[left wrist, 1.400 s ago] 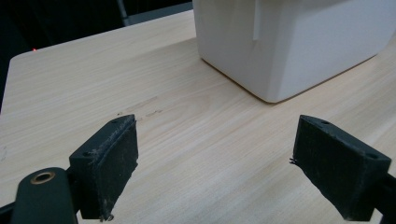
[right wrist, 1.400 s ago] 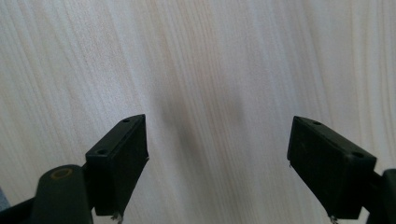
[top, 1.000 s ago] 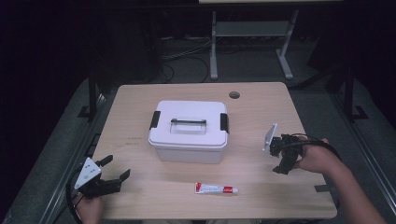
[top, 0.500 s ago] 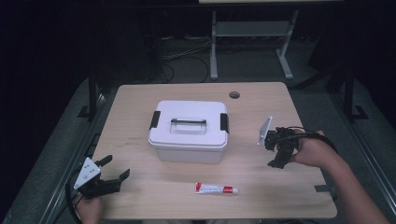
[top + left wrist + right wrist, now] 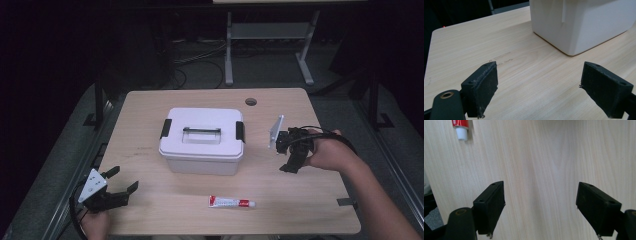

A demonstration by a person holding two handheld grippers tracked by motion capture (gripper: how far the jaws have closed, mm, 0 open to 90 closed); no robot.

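High view: white box (image 5: 202,140) in middle of table (image 5: 150,107), lid on. Tube (image 5: 231,202) lies in front of box, apart. Right gripper (image 5: 291,162) hangs right of box, near it. Left gripper (image 5: 122,181) at near left corner (far from box).

Left gripper view: jaws wide apart, nothing between; box ahead.

Right gripper view: jaws wide apart over bare wood; tube tip at top left.

The left gripper (image 5: 539,87) has its 2 black jaws set wide apart, with nothing between them. Bare wooden table (image 5: 469,42) lies under and ahead of the jaws. A white box (image 5: 584,22) stands on the table ahead, toward the upper right, well apart from the jaws. Faint dark marks (image 5: 501,57), possibly scuffs, lie on the wood just beyond the left-hand jaw.
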